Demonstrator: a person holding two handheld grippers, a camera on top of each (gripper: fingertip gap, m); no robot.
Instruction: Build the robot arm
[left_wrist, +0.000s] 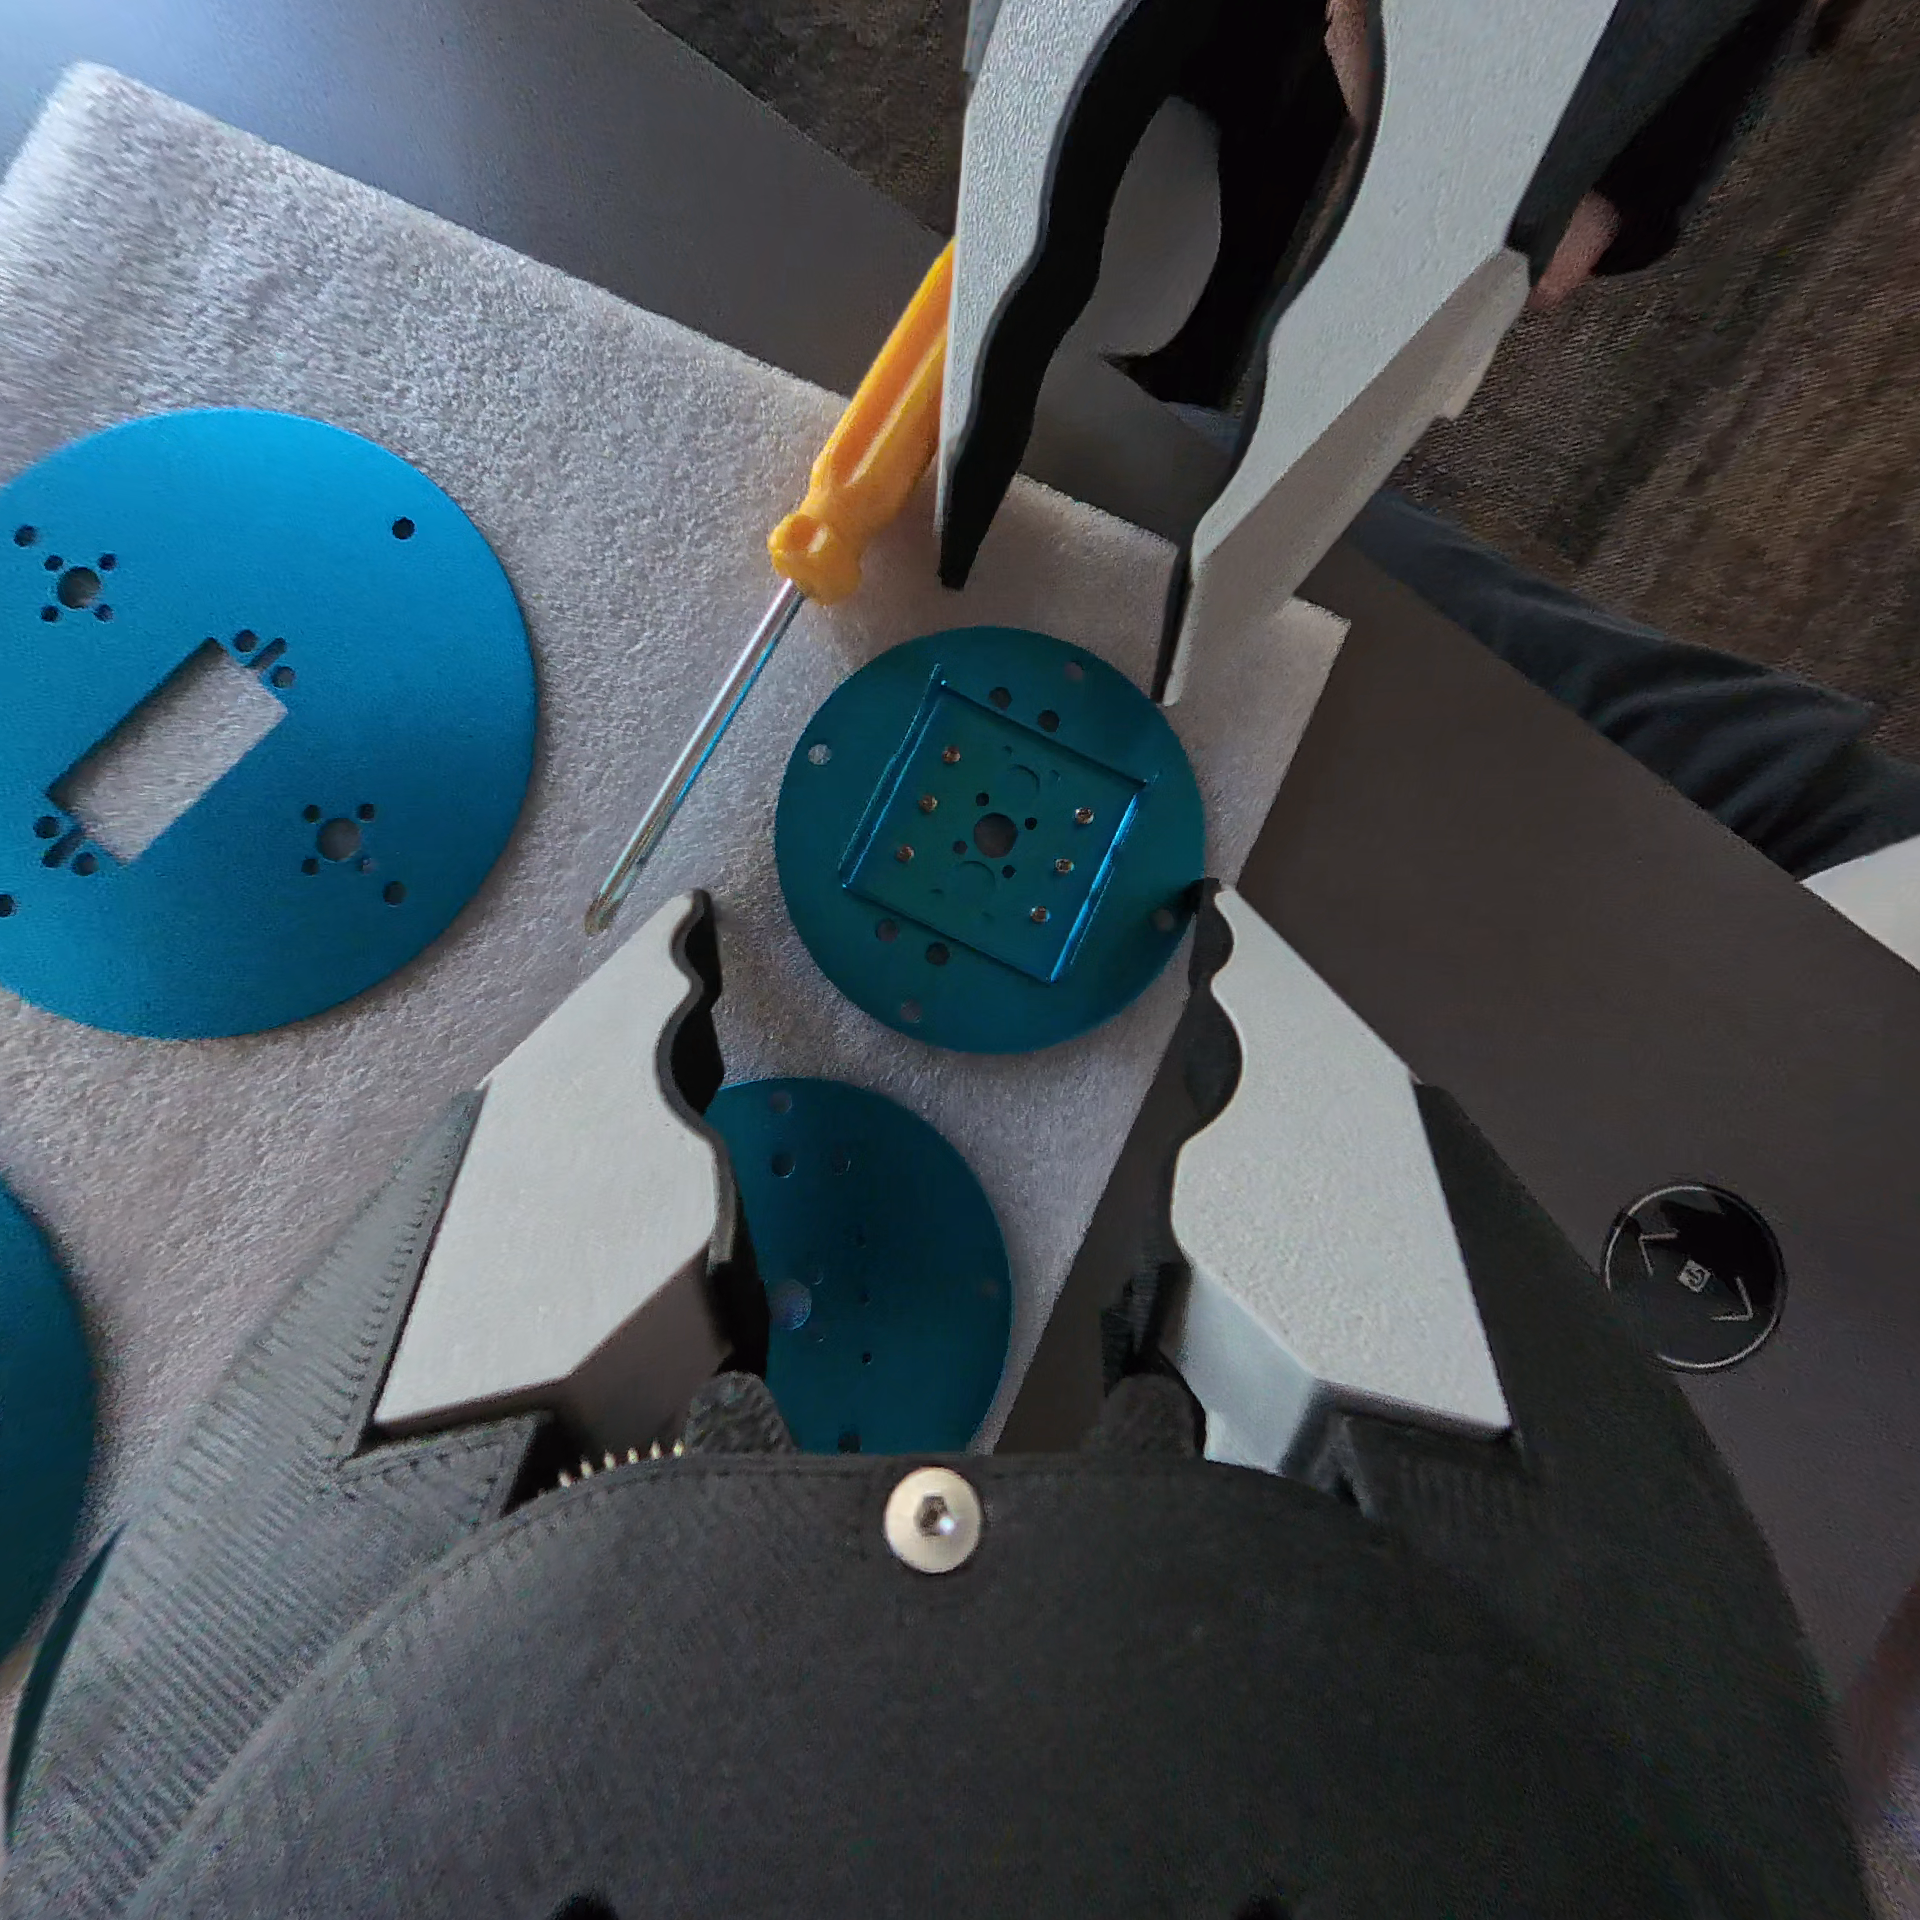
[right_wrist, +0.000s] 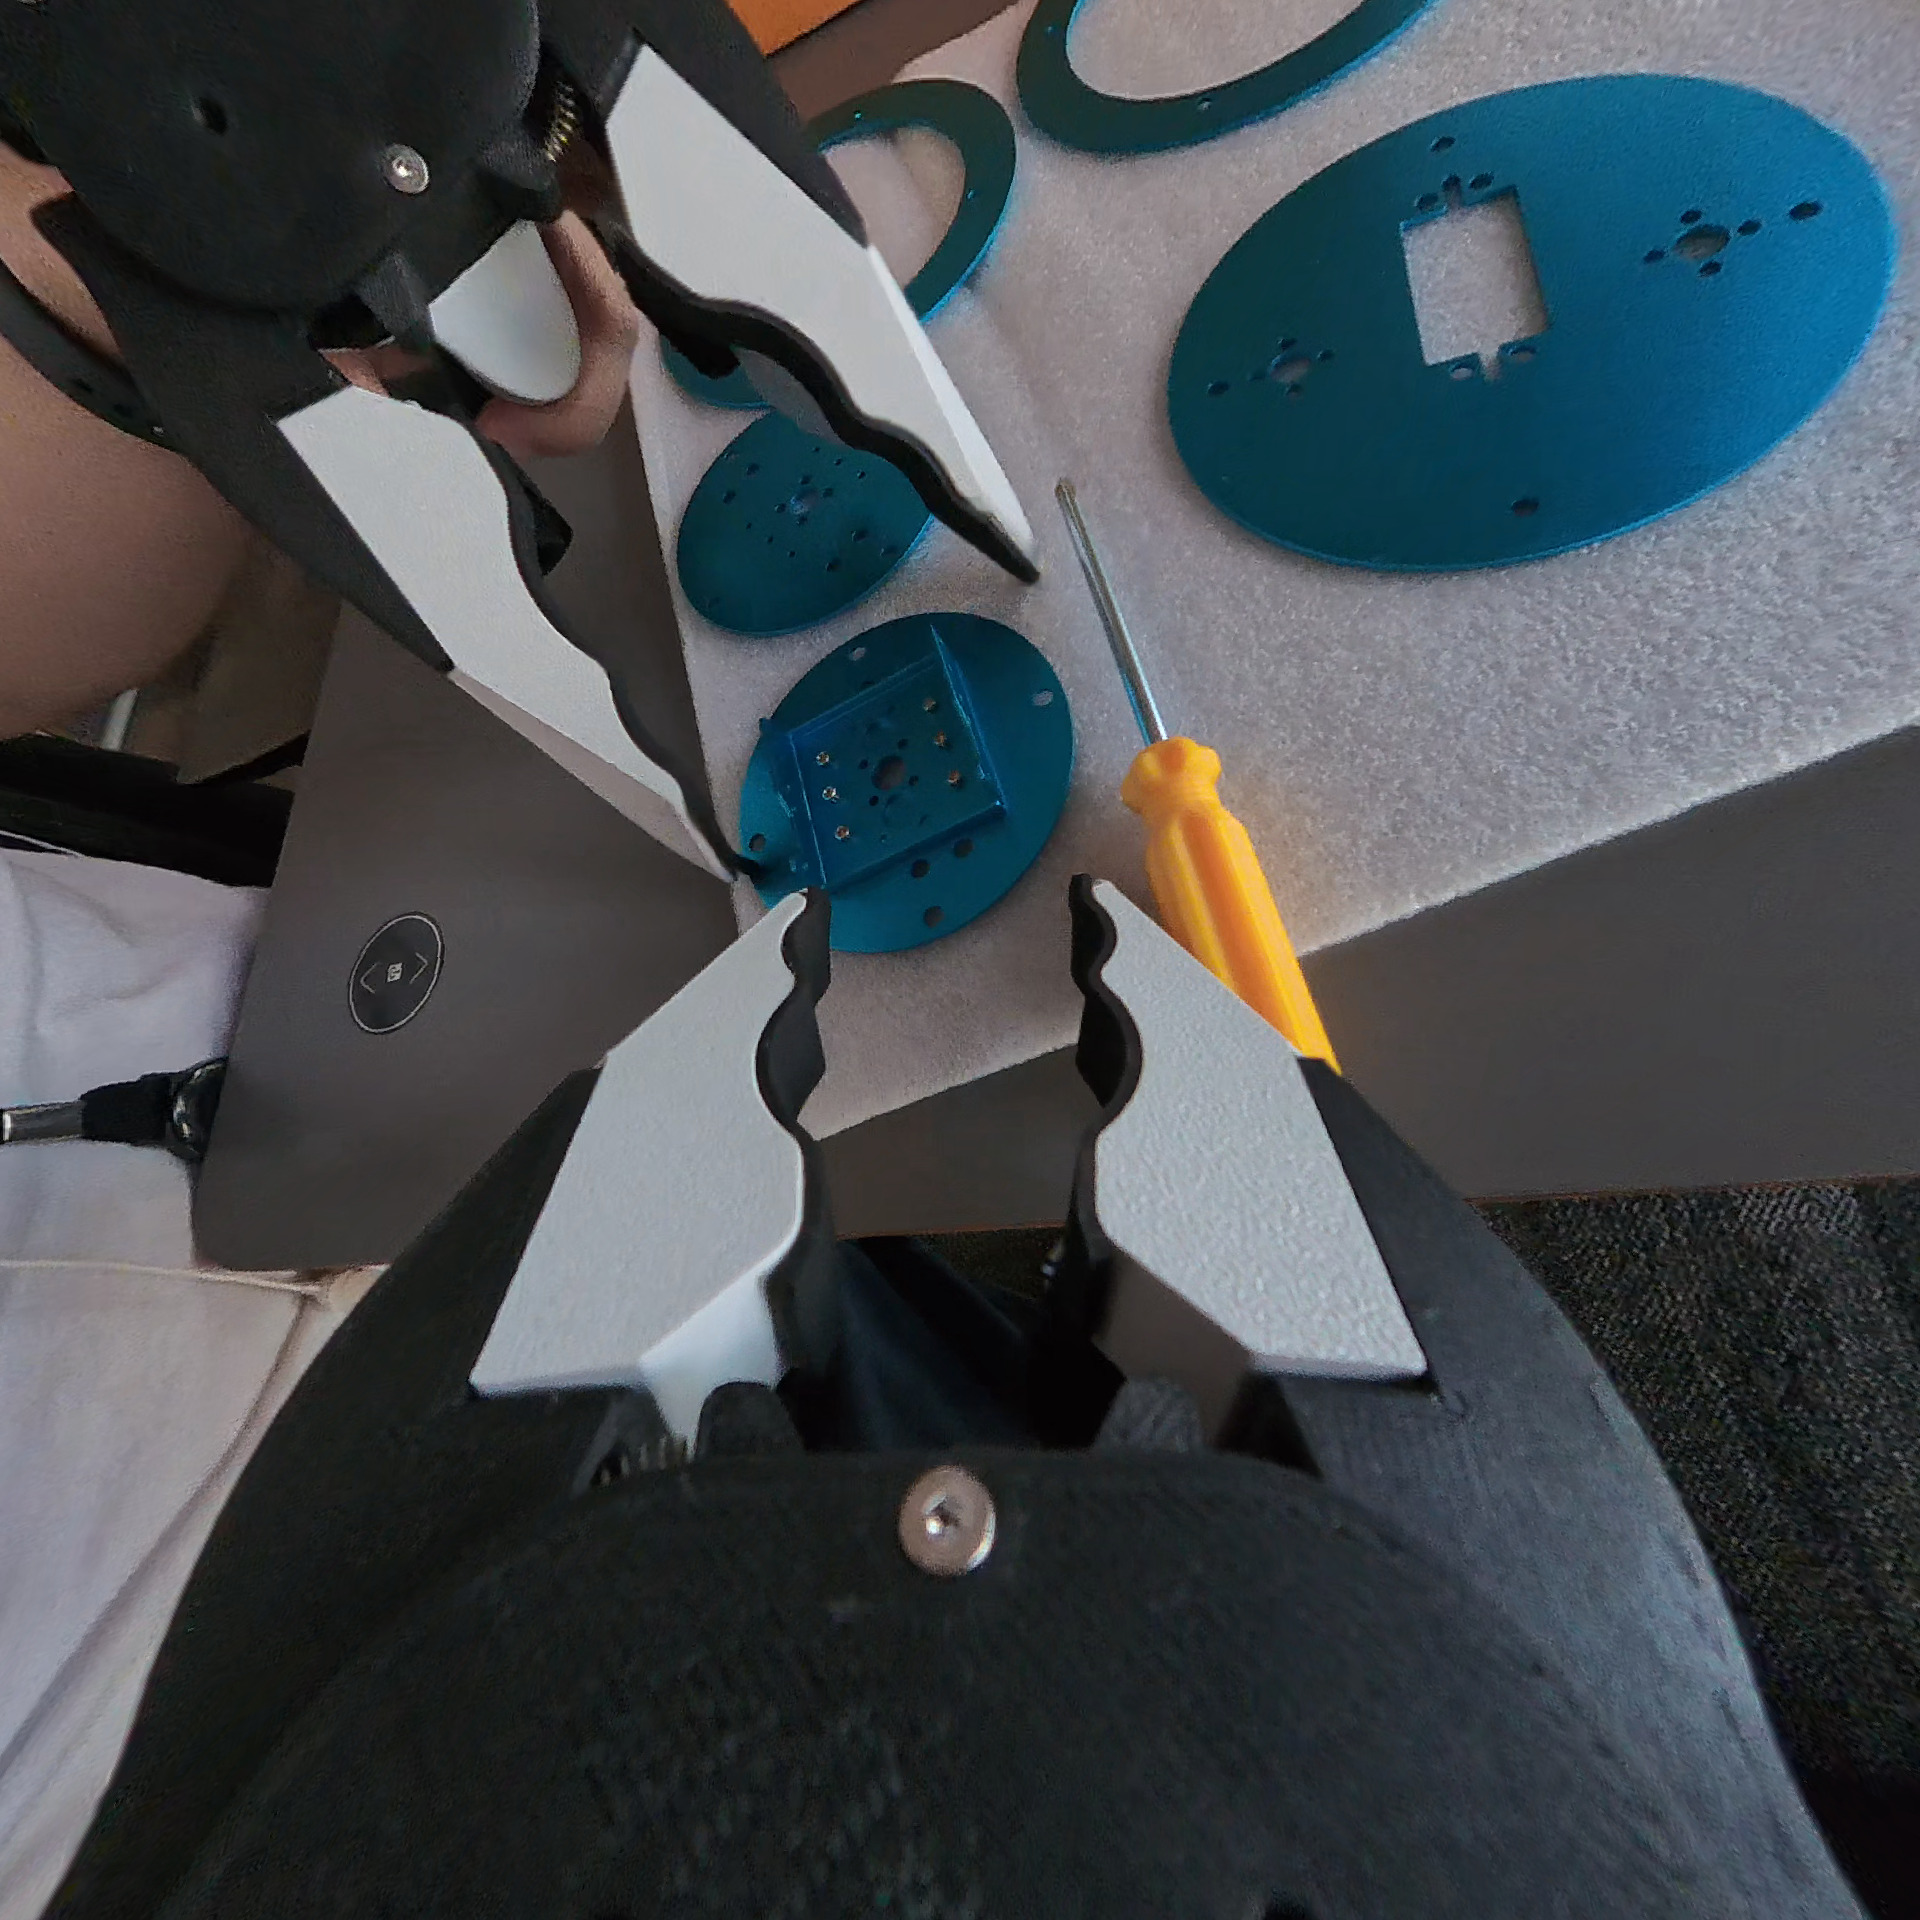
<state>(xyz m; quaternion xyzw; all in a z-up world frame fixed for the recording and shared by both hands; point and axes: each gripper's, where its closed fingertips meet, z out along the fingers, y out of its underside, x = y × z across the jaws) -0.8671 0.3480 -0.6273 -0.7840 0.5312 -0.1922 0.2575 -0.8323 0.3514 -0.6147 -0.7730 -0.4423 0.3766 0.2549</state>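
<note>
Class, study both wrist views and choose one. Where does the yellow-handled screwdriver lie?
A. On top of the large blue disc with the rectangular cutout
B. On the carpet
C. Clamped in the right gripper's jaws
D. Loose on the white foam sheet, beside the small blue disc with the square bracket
D: the screwdriver lies on the foam sheet beside the bracketed disc, while the right gripper has its jaws apart and empty.

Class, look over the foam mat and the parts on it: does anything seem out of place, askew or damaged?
Only one thing: the yellow-handled screwdriver lies askew, its handle end jutting past the foam mat edge over the dark table. The blue plates, including the small disc with the square bracket, lie flat and look undamaged.
</note>
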